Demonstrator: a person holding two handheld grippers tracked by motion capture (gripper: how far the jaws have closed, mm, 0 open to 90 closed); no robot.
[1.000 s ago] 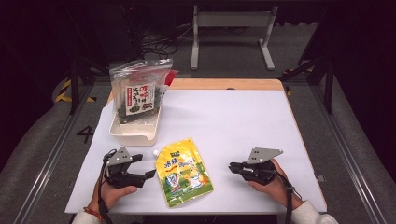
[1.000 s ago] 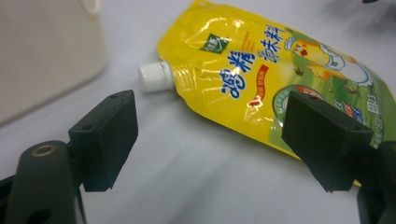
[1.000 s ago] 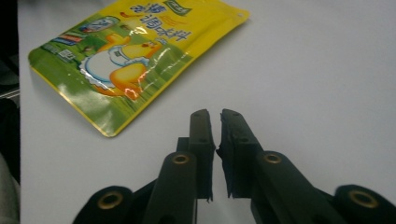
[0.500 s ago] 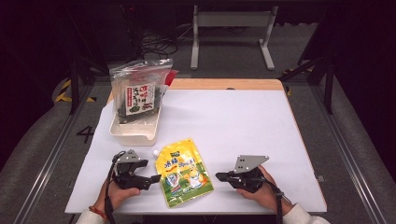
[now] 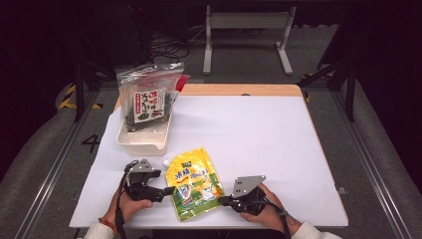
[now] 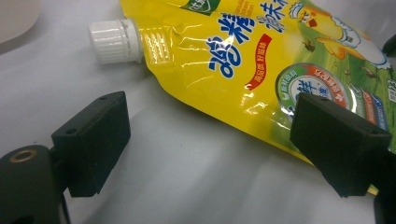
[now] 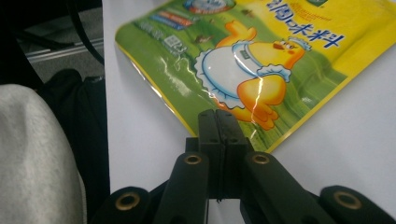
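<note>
- Two claws working one yellow pouch (image 5: pixel 195 182) here, and both have shifted in the last second.
- Left claw (image 5: pixel 166 190) sits at the near left of the table, jaws spread wide. They've just been opening a bit more, and in the left gripper view one pad hangs over bare table while the other hangs over the pouch's left edge (image 6: pixel 261 70). Nothing pinched yet.
- Right claw (image 5: pixel 224 200) is squeezed fully shut with nothing between the jaws. It has slid leftward from where it was a second ago, and its tip now sits right at the pouch's near right corner (image 7: pixel 261 70), touching or just over the edge, hard to call.
- Pouch lies flat near the front middle of the white table (image 5: pixel 259 129), white screw cap (image 6: pixel 114 41) pointing far-left.
- My read: the shut claw is coming in to pin or nudge the pouch so the open one can grab its edge.
- Farther out, a cream tray (image 5: pixel 144 139) at the far left holds a clear bag of dark snacks (image 5: pixel 147 99), well apart from the action.
</note>
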